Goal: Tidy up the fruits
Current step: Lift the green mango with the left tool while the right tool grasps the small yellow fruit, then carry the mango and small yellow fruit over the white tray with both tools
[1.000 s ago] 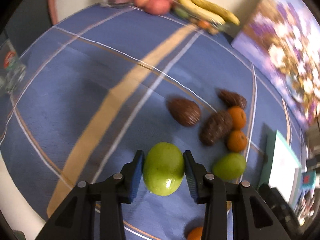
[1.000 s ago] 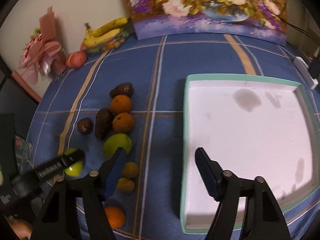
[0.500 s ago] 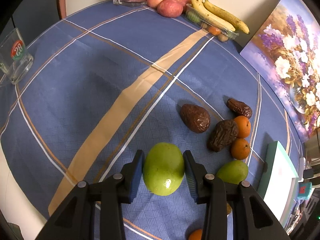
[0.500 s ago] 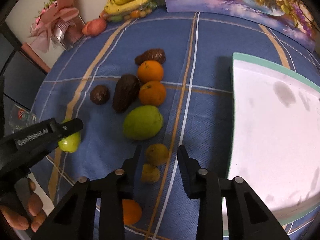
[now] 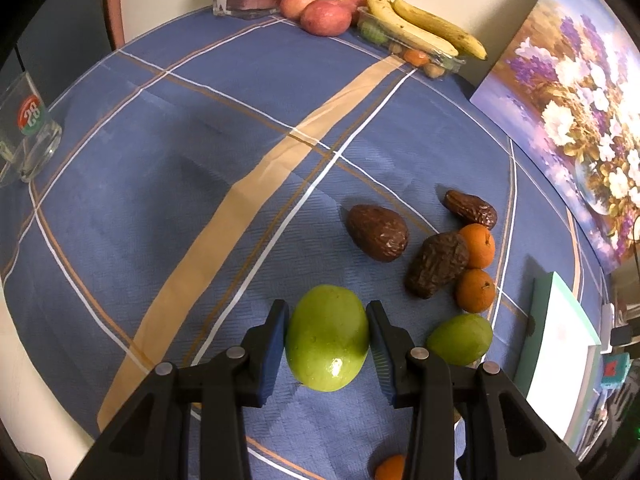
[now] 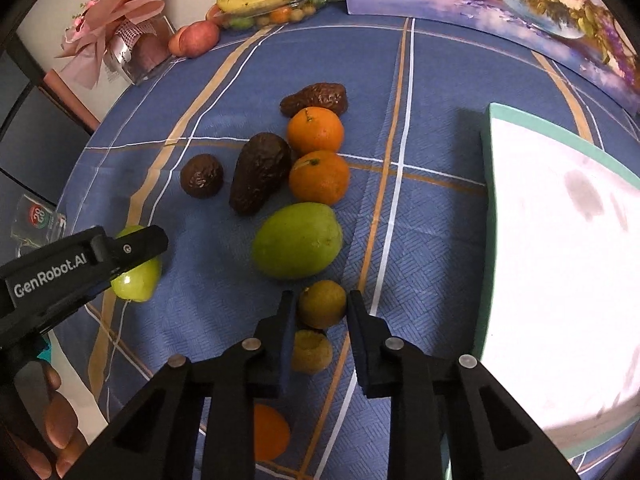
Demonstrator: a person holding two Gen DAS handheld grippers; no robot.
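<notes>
Grippers angled steeply down: left gripper (image 5: 327,338) clamping green fruit (image 5: 327,337), right gripper (image 6: 322,312) around small olive fruit (image 6: 322,303)

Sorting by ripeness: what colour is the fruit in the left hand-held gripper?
Light green fruit, glossy, clearest in the left wrist view.

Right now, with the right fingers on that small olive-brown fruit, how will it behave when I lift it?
The small olive-brown fruit looks round, so it would probably roll if released on the cloth. Its dull, slightly rough skin suggests a fair hold for the right gripper, whose jaws have just been closing on it. It seems light; its neighbour looks dented, so squeeze gently.
</notes>
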